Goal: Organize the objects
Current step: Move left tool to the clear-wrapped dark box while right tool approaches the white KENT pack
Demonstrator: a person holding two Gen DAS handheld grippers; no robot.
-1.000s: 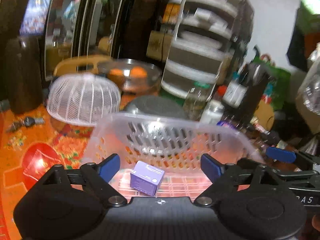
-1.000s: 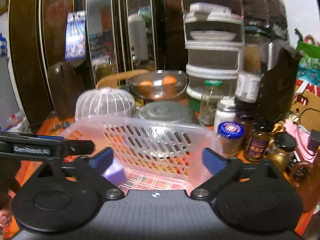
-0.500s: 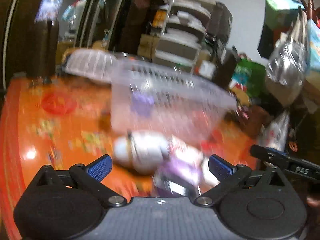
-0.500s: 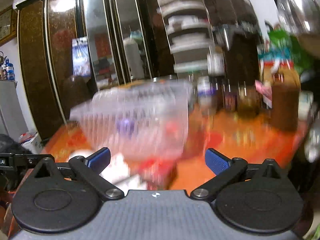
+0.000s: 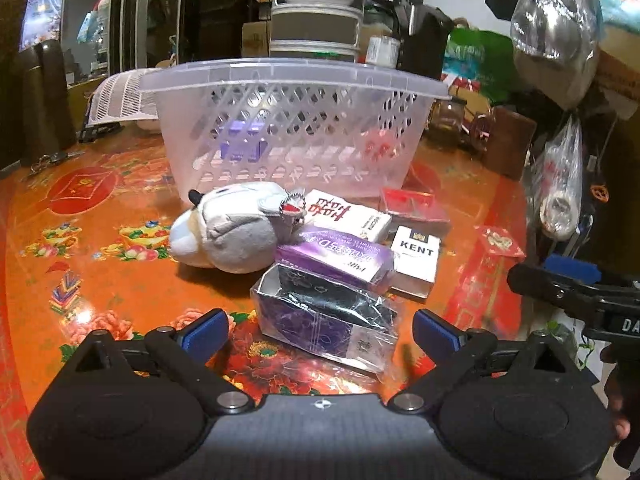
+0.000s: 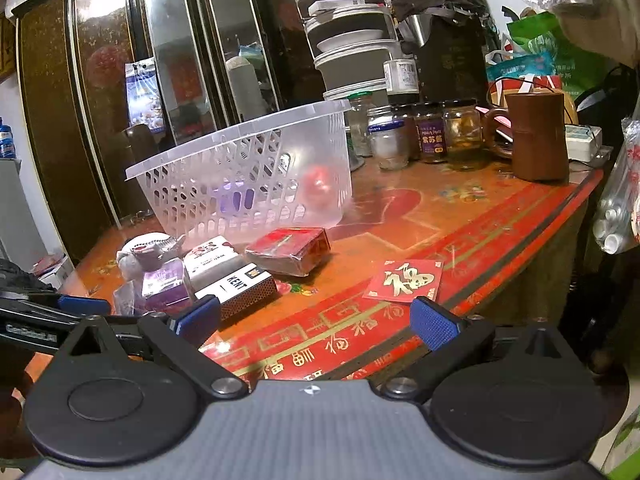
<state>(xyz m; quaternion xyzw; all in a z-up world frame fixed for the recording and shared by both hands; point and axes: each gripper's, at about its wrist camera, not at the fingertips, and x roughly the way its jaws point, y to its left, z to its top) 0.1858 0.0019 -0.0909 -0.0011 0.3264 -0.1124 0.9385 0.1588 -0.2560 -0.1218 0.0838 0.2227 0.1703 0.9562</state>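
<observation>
Left wrist view
Left gripper [image 5: 320,330]: your fingers are spread wide and empty, lined up on the cellophane-wrapped purple box [image 5: 326,320], nearest in the pile, so the likely next pick.
Pile: plush toy [image 5: 232,232], purple carton [image 5: 336,256] and KENT pack [image 5: 414,258] bunched just in front of the basket [image 5: 288,128], a short carry.
Basket contents: small purple box [image 5: 242,142] shows through the lattice.

Right wrist view
Right gripper [image 6: 316,320]: your fingers are spread, holding nothing, over the table edge [image 6: 520,248].
Red envelope [image 6: 404,280]: lies flat, apart from the pile; thin, so you'll probably find it awkward to pinch.
Red pack [image 6: 290,250]: beside the basket's near wall.
</observation>
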